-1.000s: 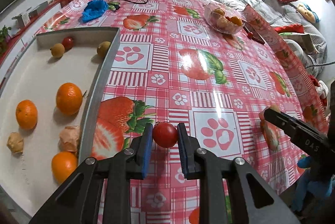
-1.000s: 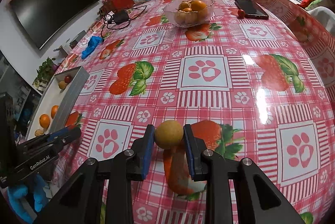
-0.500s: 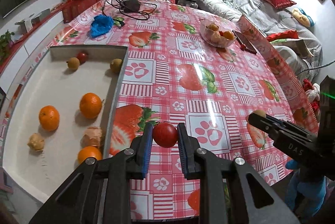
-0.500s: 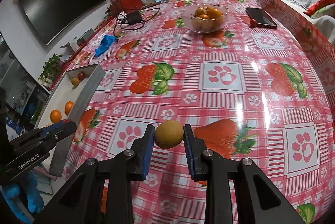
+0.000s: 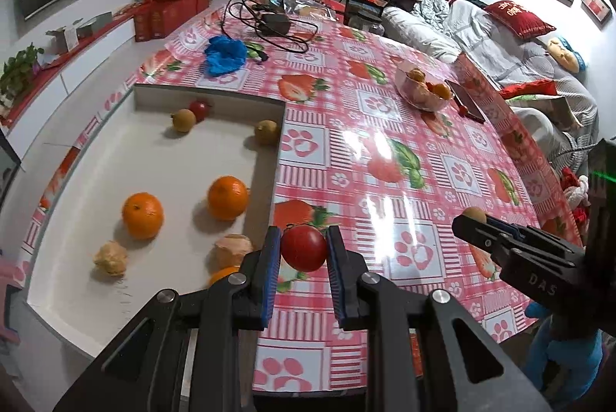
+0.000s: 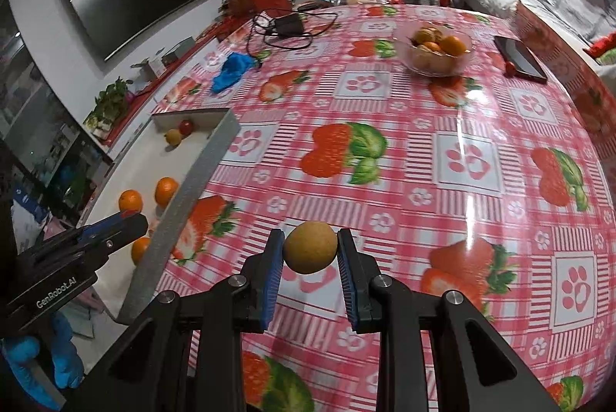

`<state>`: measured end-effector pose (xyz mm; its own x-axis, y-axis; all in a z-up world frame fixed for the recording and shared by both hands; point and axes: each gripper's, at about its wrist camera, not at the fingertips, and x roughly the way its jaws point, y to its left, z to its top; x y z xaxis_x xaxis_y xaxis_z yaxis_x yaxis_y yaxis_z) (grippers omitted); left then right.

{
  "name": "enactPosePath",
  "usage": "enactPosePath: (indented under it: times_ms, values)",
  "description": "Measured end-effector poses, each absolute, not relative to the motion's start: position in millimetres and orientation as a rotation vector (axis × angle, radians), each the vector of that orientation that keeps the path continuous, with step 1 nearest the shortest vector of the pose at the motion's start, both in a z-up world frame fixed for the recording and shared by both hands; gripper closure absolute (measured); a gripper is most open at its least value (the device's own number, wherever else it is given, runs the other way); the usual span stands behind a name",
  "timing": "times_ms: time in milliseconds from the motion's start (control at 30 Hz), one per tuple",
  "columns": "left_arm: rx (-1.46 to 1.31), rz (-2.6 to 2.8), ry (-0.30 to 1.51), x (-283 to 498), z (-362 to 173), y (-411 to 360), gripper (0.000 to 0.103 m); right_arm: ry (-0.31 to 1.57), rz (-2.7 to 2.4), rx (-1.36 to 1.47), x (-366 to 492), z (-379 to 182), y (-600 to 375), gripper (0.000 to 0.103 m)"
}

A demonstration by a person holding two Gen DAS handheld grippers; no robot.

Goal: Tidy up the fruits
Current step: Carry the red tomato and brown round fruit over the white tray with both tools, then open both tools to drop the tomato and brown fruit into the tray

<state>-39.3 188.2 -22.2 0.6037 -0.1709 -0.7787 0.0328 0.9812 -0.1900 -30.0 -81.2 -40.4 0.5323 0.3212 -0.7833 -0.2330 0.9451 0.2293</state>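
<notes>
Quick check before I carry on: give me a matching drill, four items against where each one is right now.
Items:
1. red fruit
2. tan round fruit
3. blue cloth
4. black phone

Places:
A. on the table beside the clear bowl
B. between the right gripper jaws
C. between the left gripper jaws
D. on the table beyond the tray's far wall

Pairs: 1-C, 2-B, 3-D, 4-A
</notes>
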Motion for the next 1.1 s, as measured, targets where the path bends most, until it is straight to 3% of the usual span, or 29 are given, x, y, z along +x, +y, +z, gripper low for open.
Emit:
enactPosePath:
  times_ms: [400,867,933,1000,1100]
  values:
    - [-0.111,-0.054,0.903,-32,-12,239,0.077,0.967,0.427,0.035,-15,-23,-27,0.074]
    - [-0.125,0.035,1.054,-24,-58,280,0.077,1.065,0.643,-0.127,20,-40,102,0.074]
    - [-0.127,0.038,1.062,-24,-61,282,0.071,1.085,0.653,-0.160,23,-43,112,0.074]
    - [-0.134,0.044,1.061,-25,-60,285,0.042,1.105,0.657,-0.184,26,-47,118,0.073]
    - [-0.130,0.058,1.031,-28,-56,286,0.023,1.124,0.652,-0.201,30,-49,120,0.073]
